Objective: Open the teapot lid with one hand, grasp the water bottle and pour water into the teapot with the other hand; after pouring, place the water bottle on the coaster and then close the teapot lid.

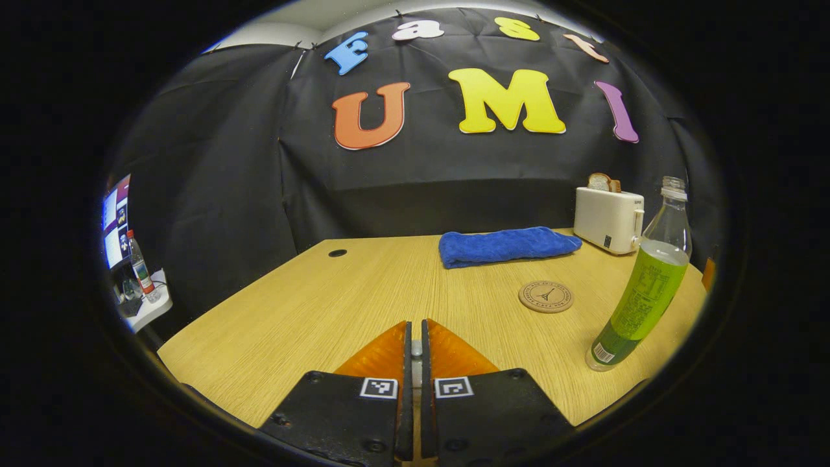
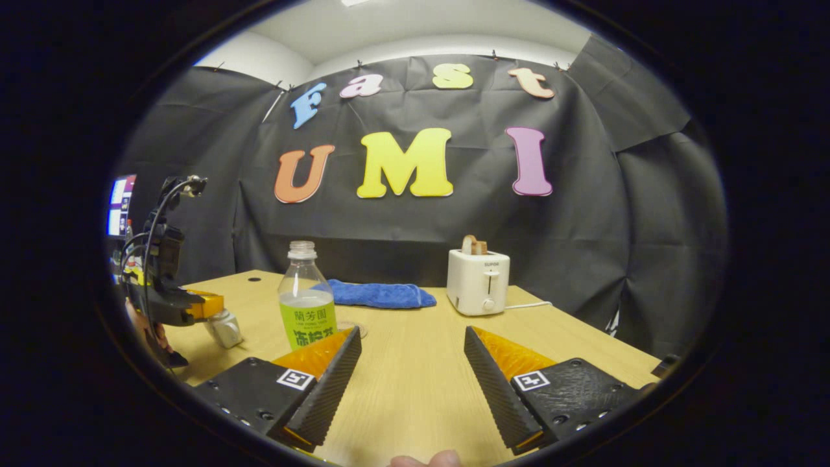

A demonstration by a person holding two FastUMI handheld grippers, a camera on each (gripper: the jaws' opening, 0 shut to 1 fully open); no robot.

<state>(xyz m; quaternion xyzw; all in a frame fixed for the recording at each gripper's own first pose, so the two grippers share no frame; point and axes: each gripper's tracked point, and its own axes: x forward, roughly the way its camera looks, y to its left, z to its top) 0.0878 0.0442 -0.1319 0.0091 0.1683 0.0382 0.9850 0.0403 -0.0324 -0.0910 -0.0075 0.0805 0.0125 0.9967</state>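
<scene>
"SUPOR" on toaster; Chinese characters on water bottle label.

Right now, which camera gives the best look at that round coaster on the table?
The left gripper view: the coaster lies in full sight, near the bottle. In the right gripper view the bottle hides all but its edge.

Wooden table with small round hole near far left corner. Blue towel folded, lying flat toward table's back edge. White toaster upright just beside towel, slice of bread sticking out of slot, white cord trailing off along tabletop. Beyond table, lit monitor; small bottle on side shelf below it.
</scene>
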